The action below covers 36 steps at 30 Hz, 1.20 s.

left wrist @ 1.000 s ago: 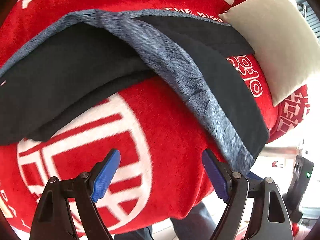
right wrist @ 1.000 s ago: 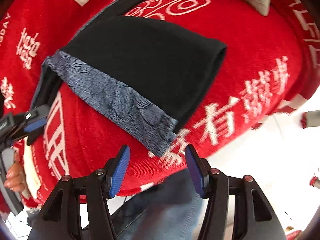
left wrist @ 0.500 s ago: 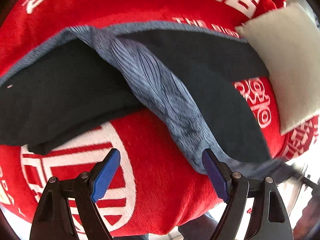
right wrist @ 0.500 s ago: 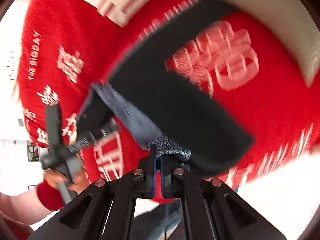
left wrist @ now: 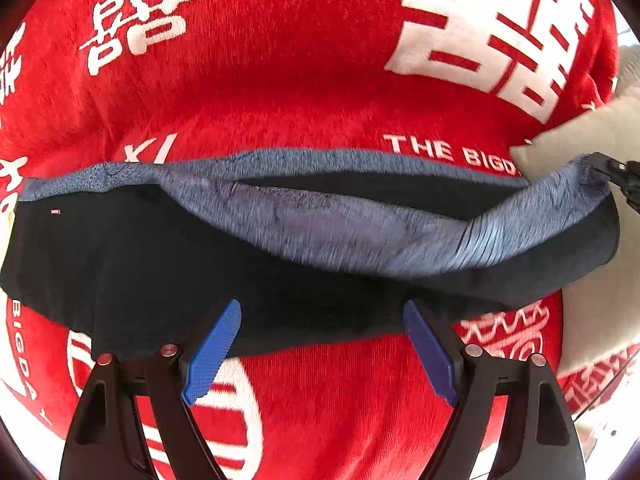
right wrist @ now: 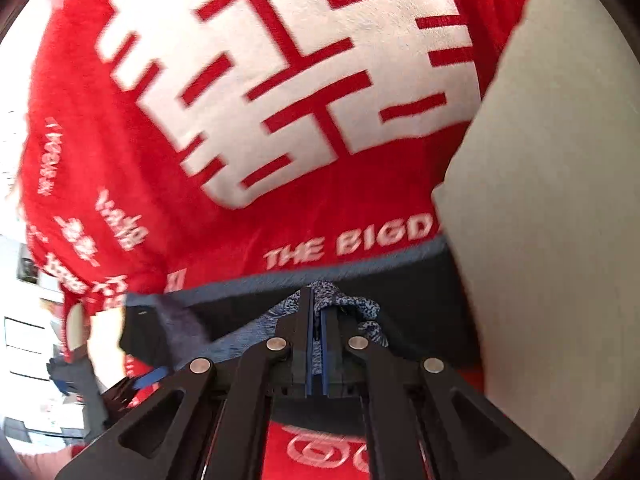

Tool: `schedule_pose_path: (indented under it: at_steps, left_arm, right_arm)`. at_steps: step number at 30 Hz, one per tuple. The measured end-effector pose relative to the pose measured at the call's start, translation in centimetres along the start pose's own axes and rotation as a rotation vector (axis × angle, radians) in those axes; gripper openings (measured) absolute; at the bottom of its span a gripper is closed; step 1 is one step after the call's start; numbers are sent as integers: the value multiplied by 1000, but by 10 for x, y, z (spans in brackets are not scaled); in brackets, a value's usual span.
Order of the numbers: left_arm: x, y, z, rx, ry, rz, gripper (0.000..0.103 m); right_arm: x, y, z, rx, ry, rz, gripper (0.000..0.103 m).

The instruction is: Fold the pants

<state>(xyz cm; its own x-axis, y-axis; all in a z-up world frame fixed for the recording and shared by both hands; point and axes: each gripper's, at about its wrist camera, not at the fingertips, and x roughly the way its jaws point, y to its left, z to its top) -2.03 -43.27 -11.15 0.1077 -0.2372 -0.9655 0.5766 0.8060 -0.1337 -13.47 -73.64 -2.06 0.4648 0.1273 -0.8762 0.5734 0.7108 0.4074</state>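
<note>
Since the earlier frames, the right gripper [right wrist: 317, 344] has closed on the blue-grey waistband corner and carried it across, so the pants [left wrist: 168, 264] now lie as one long band instead of splayed in a V. Its fingers are clenched flat together, with a bunch of mottled blue-grey fabric pinched between the pads and puffing out above the tips. In the left wrist view that same gripper shows only as a black tip at the far right edge, where the waistband is drawn to a point.

Nearest the left camera, the left gripper [left wrist: 322, 350] hovers with its blue pads spread wide and nothing between them; both tips overlap the near edge of the black cloth.

Beyond the pads, the pants stretch left to right across the red blanket [left wrist: 280, 92]. They are black, soft and matte, with a heathered blue-grey waistband [left wrist: 344, 232] folded back along the upper edge, twisted into fine ridges toward the right. A small pale tag sits near the left end.

Farther off, the blanket carries large white characters and the words "THE BIGD". A cream pillow [right wrist: 552, 208] lies at the right, just beside the pants' right end.
</note>
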Motion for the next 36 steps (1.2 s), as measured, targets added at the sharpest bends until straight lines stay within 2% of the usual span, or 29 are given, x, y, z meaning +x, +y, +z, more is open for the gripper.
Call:
schedule_pose_path:
  at_steps: [3, 4, 5, 6, 8, 9, 13, 15, 16, 18, 20, 22, 24, 26, 28, 30, 31, 33, 36]
  left_arm:
    - [12, -2, 10, -19, -6, 39, 84]
    - [19, -2, 15, -29, -1, 50, 84]
    - [22, -3, 18, -35, 1, 55, 84]
    - [28, -3, 25, -41, 1, 70, 84]
    - [35, -4, 37, -47, -3, 83, 84]
    - [37, -4, 40, -49, -6, 85, 84]
    - [51, -7, 59, -45, 1, 108, 84]
    - [57, -10, 63, -27, 12, 122, 84]
    - [59, -12, 64, -16, 17, 131, 84]
    - [66, -15, 65, -1, 30, 143, 84]
    - [71, -15, 65, -8, 39, 143, 84]
    - [79, -15, 65, -18, 54, 148, 84]
    - [85, -15, 66, -22, 58, 151, 84]
    - [93, -15, 67, -24, 61, 159, 87]
    - [97, -14, 71, -23, 47, 166, 93]
    - [102, -12, 76, -18, 43, 168, 97]
    - [104, -10, 78, -22, 48, 164, 97]
    - [98, -8, 83, -27, 54, 161, 97]
    - [85, -6, 89, -5, -4, 202, 97]
  right_arm:
    - [26, -21, 17, 63, 57, -27, 7]
    - [33, -26, 21, 80, 79, -48, 12]
    - [36, -29, 23, 84, 90, -66, 28]
    - [37, -30, 24, 85, 91, -81, 48]
    - [30, -28, 25, 81, 64, -65, 73]
    - [26, -27, 26, 79, 47, -53, 73]
    - [5, -21, 32, 89, -38, -64, 73]
    - [-1, -21, 32, 121, -53, -37, 73]
    - [-3, -20, 31, 125, -57, -54, 73]
    - [-9, -12, 25, 88, -79, -89, 70]
    - [-5, -3, 18, 36, -60, -107, 69]
    - [13, 4, 7, -34, 4, -165, 59]
    - [40, 2, -3, -69, 77, -203, 28]
    - [72, -10, -9, -52, 145, -233, 16]
    - [100, -29, -11, -8, 179, -282, 14]
    - [119, -47, -7, -6, 165, -356, 8]
    - [119, -51, -4, 4, 135, -347, 8]
    - [111, -50, 5, 60, 129, -350, 8]
    - [90, -38, 16, 26, 27, -335, 9]
